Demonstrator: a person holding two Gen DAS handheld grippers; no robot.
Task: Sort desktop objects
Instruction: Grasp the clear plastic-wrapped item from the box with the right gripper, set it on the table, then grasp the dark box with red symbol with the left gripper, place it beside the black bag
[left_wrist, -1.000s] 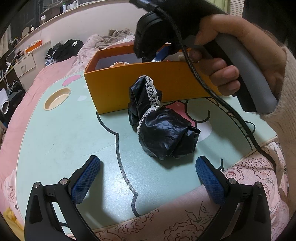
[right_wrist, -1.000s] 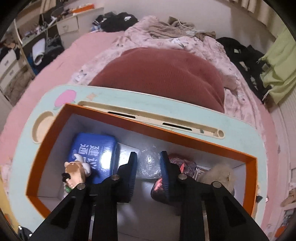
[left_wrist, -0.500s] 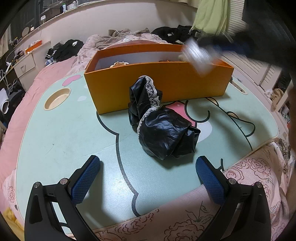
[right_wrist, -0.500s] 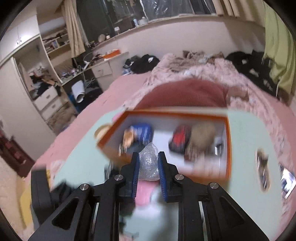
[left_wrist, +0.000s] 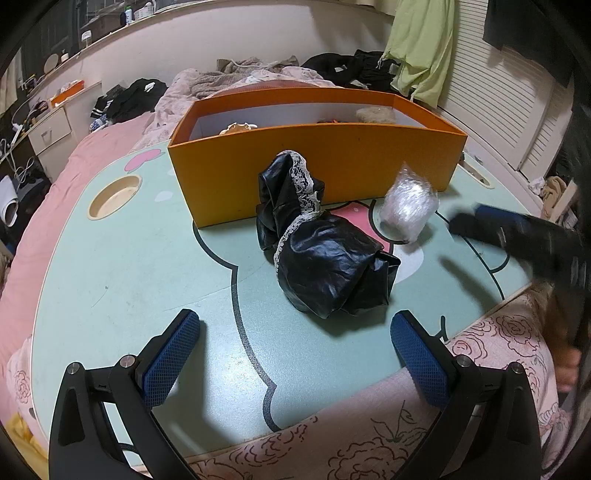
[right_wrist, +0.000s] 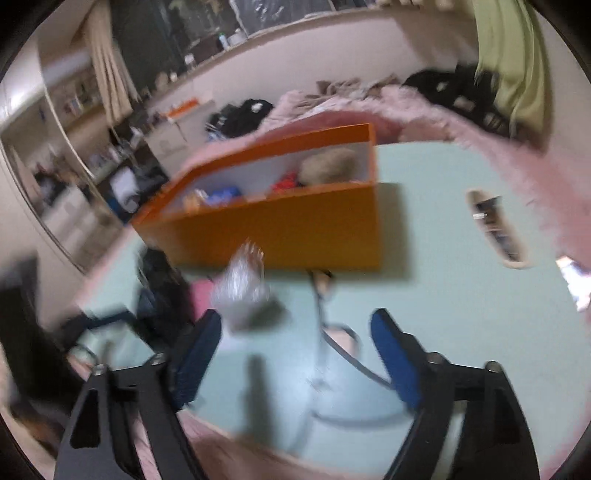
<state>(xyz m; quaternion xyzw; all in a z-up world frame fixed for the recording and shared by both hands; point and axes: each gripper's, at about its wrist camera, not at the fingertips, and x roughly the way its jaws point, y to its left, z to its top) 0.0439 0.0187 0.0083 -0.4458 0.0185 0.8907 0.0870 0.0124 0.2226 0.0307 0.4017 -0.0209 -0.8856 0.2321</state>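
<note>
Meanwhile the right claw (right_wrist: 295, 350) is opening, its blue pads spread wide and pressing on nothing; the clear plastic-wrapped bundle (left_wrist: 408, 208) lies free on the pale green counter (left_wrist: 122, 273), just in front of the orange box (left_wrist: 314, 173) and close beside the black lace-trimmed cloth (left_wrist: 325, 262). The left claw (left_wrist: 295, 354) hangs open and empty over the counter's near edge, the cloth well ahead of its pads. Inside the box sit a fluffy tan thing (right_wrist: 327, 166) and other small items.
</note>
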